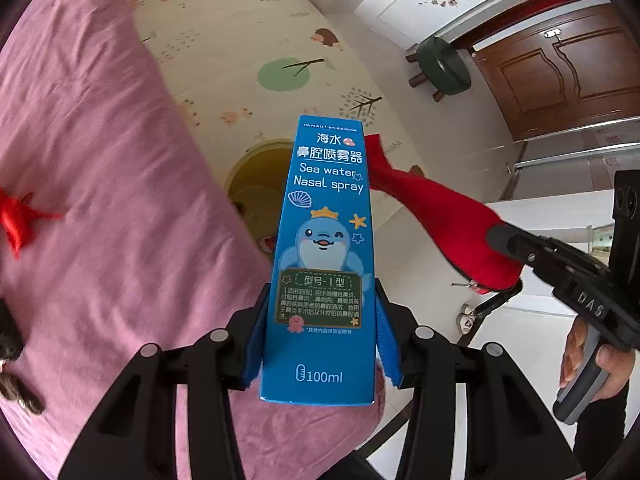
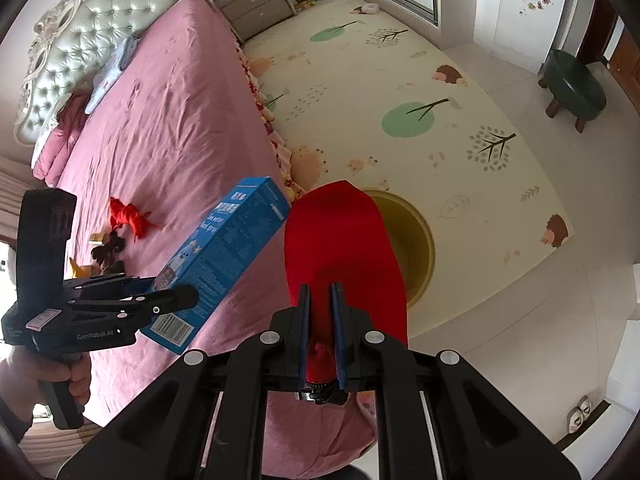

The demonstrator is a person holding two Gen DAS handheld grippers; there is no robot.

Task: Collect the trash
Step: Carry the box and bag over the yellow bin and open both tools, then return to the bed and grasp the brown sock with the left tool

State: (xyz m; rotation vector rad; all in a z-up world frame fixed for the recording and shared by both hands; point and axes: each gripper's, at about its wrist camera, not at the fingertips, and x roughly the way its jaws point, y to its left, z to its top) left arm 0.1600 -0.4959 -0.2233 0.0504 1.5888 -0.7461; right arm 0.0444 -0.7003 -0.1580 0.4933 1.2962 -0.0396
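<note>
My left gripper is shut on a blue nasal spray box, held upright over the edge of the pink bed; the box also shows in the right wrist view. My right gripper is shut on a red zip pouch, which also shows in the left wrist view. A yellow round bin stands on the floor beside the bed, below both held items; in the left wrist view the bin is partly hidden behind the box.
The pink bed carries a red ribbon scrap and small dark and yellow bits. A patterned play mat covers the floor. A green stool stands at the far right near a brown door.
</note>
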